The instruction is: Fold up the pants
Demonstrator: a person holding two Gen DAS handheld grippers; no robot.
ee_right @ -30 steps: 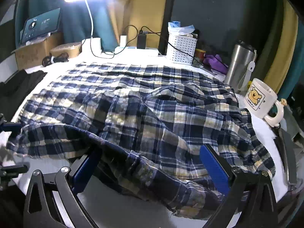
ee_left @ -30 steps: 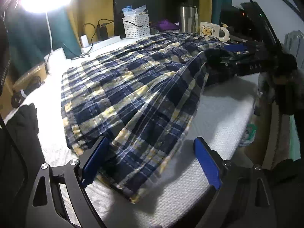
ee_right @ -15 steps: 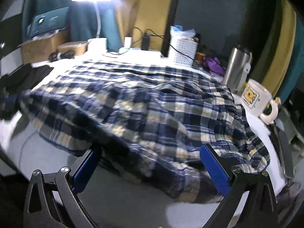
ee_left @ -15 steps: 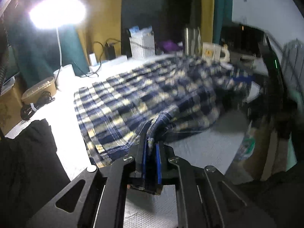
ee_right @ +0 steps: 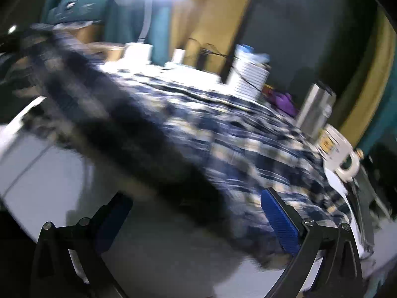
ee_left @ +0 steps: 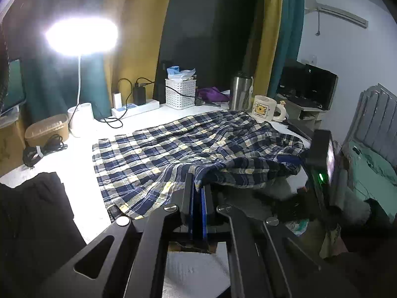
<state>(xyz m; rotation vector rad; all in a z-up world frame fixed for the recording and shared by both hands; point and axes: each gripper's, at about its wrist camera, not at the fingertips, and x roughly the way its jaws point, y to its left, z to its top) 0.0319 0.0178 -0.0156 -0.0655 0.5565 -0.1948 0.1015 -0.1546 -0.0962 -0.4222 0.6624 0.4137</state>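
Navy, white and yellow plaid pants (ee_left: 188, 146) lie spread over a white table (ee_left: 74, 154). My left gripper (ee_left: 197, 188) is shut on the pants' near edge and holds it lifted above the table, so the cloth tents up toward the fingers. In the blurred right wrist view the pants (ee_right: 235, 134) stretch across the table with a raised dark fold at the left. My right gripper (ee_right: 196, 213) is open, its blue pads (ee_right: 280, 221) wide apart just before the pants' near edge, holding nothing.
At the table's back stand a bear mug (ee_left: 264, 108), a steel tumbler (ee_left: 240, 90), a white basket (ee_left: 180, 93), a power strip (ee_left: 135, 108) with cables, a lamp (ee_left: 82, 36) and a brown box (ee_left: 47, 129). Dark clothing (ee_left: 32, 218) lies left. A monitor (ee_left: 307, 84) stands right.
My left gripper closed on the pants' near edge and pulled it up and back. My right gripper stayed open and is swinging, blurring its view.
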